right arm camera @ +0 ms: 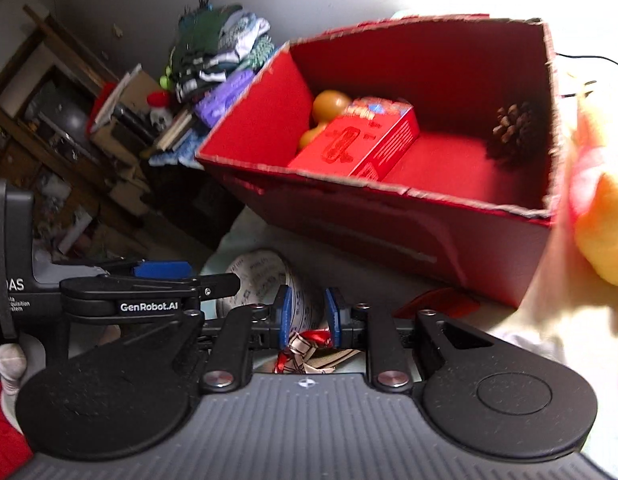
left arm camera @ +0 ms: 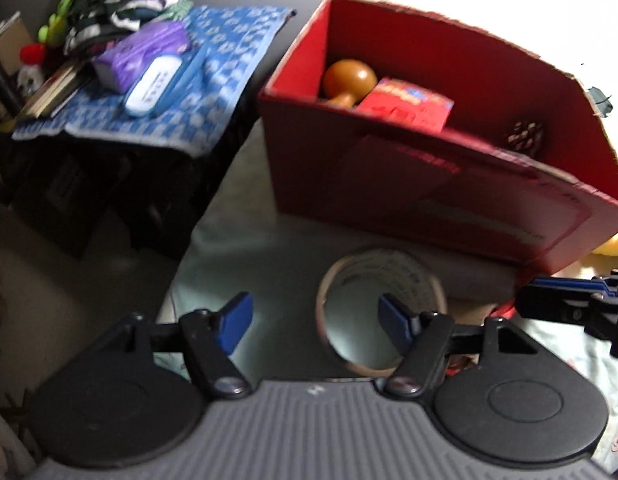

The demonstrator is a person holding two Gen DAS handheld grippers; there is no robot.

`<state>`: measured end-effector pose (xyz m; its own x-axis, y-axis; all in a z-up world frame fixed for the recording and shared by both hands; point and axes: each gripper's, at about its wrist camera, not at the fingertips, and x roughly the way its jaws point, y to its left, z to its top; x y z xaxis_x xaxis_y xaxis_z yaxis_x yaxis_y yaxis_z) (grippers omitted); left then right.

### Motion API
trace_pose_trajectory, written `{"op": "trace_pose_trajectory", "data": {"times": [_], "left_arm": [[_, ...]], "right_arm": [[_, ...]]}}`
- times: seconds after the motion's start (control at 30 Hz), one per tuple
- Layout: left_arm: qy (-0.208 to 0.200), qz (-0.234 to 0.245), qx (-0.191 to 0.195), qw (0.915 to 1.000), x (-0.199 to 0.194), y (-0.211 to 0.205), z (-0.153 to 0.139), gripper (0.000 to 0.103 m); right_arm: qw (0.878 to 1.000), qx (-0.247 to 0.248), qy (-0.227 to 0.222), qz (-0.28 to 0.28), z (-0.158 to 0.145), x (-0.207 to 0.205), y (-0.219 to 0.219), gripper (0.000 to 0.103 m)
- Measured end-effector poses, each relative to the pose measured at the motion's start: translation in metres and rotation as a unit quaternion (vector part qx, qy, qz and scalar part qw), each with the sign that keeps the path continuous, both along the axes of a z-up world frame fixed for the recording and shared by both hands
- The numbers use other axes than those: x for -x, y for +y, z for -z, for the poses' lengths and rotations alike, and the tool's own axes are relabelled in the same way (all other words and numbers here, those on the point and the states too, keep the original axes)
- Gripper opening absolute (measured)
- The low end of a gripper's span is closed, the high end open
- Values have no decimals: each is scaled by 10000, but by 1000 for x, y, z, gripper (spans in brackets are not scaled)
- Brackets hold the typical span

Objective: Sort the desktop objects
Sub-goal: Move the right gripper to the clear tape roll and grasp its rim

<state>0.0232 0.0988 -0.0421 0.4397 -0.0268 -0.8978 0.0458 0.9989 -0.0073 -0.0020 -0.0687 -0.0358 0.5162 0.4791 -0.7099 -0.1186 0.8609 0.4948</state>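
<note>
Your left gripper [left arm camera: 315, 320] has its fingers wide apart; the right blue pad sits inside the ring of the one tape roll [left arm camera: 379, 308], the left pad outside it, and you grip nothing. Your right gripper [right arm camera: 309, 316] has its fingers close together, clamped on the printed wall of the same roll [right arm camera: 269, 280], as far as the blurred view lets you judge. The roll stands on its edge on the pale cloth, just in front of the one red box [right arm camera: 389, 232].

The box is open cardboard with torn edges. Inside you see three things: one smooth orange gourd-shaped toy [right arm camera: 329, 106], one red carton [right arm camera: 357, 144] with print that cannot be read, and one brown pinecone [right arm camera: 513, 128] in the far corner.

On the left gripper's body, in the right view, you can read "GenRobot.AI". Under the right fingers lies one red and white ribbon [right arm camera: 309, 340]. One yellow plush [right arm camera: 605, 232] is just right of the box.
</note>
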Motion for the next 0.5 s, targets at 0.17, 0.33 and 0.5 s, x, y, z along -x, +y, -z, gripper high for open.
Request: {"op": "trace_pose_trajectory", "data": {"times": [0.17,0.33,0.5], "left_arm": [[161,-12,46,9999,-6,4,15,66],[362,129,-8,9993,-14,3,29,54],[454,201,46,9988,-22,6,36,54]], "right_arm": [[9997,204,-9,-165,4,-9,21,21],[9994,287,74,-202,10,-21,34,22],[9988,389,249,-163,18,-30,41,22]]}}
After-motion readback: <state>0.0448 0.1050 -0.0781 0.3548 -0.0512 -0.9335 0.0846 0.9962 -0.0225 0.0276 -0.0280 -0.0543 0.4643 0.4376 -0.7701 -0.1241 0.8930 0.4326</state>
